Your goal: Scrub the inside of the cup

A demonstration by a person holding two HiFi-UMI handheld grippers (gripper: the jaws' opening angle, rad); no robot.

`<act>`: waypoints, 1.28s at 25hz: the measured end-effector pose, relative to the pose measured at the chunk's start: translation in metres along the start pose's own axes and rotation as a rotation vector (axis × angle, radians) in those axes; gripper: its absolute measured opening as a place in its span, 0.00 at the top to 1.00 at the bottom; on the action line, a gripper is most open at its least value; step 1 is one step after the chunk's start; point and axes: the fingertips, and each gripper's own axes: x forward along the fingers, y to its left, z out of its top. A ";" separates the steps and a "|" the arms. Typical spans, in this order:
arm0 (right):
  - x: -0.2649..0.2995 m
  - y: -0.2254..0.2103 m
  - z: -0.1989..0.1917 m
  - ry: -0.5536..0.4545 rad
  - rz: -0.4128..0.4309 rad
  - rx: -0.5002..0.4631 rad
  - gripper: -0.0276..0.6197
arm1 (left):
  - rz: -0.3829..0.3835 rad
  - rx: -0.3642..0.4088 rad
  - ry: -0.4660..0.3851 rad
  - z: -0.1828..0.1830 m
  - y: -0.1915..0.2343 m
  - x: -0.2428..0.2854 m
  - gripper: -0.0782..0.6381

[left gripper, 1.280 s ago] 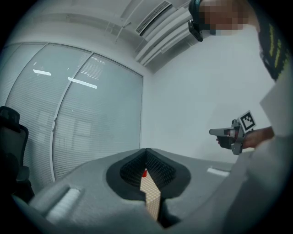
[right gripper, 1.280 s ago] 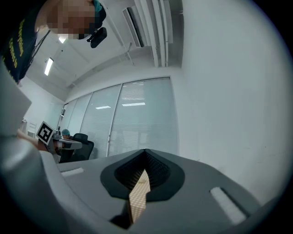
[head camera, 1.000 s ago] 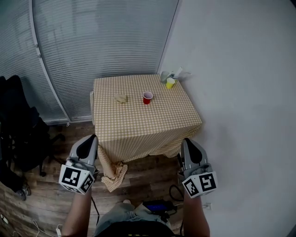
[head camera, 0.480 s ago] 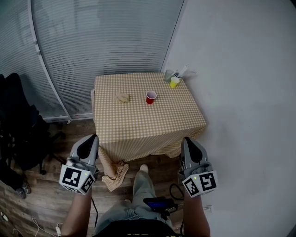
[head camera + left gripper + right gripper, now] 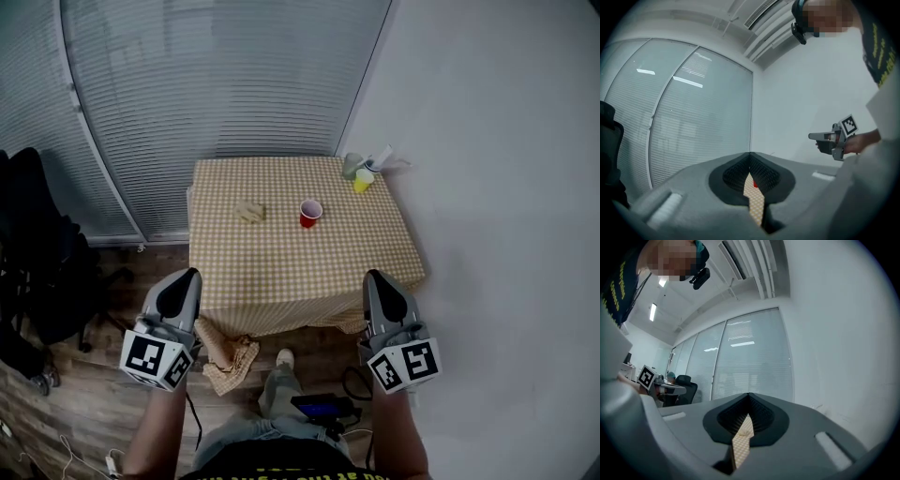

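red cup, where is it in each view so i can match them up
Head view: red cup on the checked tablecloth, just right of its middle.
Left gripper view: a tiny red speck low at centre.
Right gripper view: not in it.
Shared landmark: the checked tablecloth, visible in all three.

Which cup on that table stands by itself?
The red cup, near the table's middle; the grey cup and the yellow cup sit together at the far right corner.

Your head view looks steeply down on the far counter [image 5: 281, 272], left hand-held gripper [image 5: 189, 275] and right hand-held gripper [image 5: 373, 276] views face its top
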 end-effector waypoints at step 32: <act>0.211 -0.140 -0.022 0.003 0.235 0.052 0.95 | 0.184 -0.007 0.008 -0.007 0.047 0.186 0.89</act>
